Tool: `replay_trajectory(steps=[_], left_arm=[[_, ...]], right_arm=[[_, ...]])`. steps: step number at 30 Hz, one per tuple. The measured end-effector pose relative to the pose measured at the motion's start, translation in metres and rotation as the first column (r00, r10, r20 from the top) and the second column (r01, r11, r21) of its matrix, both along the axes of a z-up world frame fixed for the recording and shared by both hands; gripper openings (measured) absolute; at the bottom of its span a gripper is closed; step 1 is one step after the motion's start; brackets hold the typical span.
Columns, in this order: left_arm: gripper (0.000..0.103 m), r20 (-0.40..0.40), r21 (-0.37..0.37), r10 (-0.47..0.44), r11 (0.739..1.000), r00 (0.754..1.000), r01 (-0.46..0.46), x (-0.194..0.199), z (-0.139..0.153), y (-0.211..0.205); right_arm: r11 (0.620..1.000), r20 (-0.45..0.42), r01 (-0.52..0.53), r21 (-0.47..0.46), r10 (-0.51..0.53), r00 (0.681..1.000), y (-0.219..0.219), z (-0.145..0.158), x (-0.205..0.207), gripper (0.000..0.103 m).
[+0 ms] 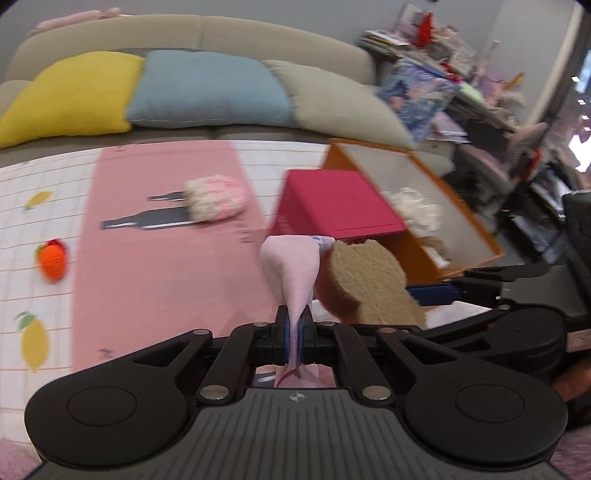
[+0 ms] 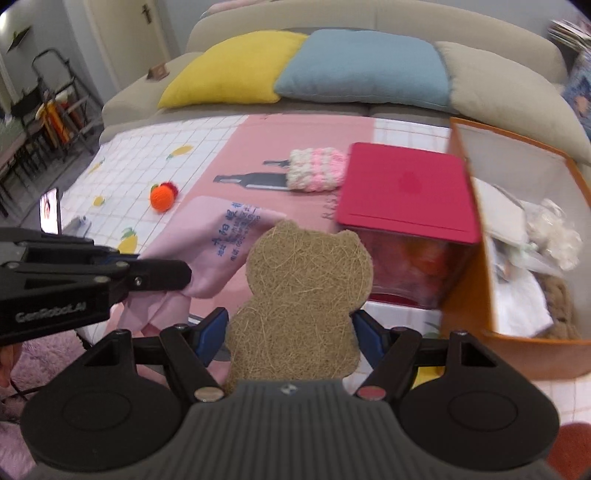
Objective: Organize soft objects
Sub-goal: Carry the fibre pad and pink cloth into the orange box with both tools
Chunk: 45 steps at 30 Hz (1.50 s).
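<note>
- Left hand-held gripper (image 1: 294,332) is clenched on a pink cloth (image 1: 291,273).
- Right hand-held gripper (image 2: 290,328) grasps a bear-shaped fibre pad (image 2: 303,295), just beside the orange storage box (image 2: 469,295).

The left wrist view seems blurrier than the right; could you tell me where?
Left wrist view: motion blur smears the orange box, shelves and fluffy pink-white pouch. Right wrist view: the bear-shaped pad is crisp; fisheye bends the sofa in both.

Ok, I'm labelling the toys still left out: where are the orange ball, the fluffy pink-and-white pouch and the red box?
orange ball (image 2: 161,198), right wrist view, its middle
pouch (image 2: 317,170), right wrist view, its striped front
red box (image 2: 406,192), right wrist view, its lid
</note>
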<state>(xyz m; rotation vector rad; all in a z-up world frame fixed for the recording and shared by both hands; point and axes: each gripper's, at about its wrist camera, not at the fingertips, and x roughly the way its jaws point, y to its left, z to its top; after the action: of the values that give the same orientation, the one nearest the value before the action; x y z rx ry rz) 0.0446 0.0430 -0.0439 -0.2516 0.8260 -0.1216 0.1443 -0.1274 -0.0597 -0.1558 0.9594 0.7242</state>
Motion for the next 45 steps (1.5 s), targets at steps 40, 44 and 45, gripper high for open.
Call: replay_trajectory(steps=[40,44,45], left_arm=[[0.005,-0.092,0.074,-0.310,0.946,0.946,0.317,0.176,0.009,-0.179],[0.005,-0.145,0.101,-0.304,0.942,0.942,0.319,0.182,-0.006,-0.181],[0.005,-0.154,0.112,-0.300,0.941,0.941,0.319,0.183,-0.009,-0.182]], right_arm=[[0.945,0.150,0.168,-0.280,-0.130,0.980,-0.141,-0.018,0.140,0.073],[0.940,0.123,0.147,-0.308,-0.114,0.986,-0.137,-0.030,0.148,0.073],[0.939,0.116,0.143,-0.313,-0.112,0.987,-0.137,-0.033,0.151,0.073]])
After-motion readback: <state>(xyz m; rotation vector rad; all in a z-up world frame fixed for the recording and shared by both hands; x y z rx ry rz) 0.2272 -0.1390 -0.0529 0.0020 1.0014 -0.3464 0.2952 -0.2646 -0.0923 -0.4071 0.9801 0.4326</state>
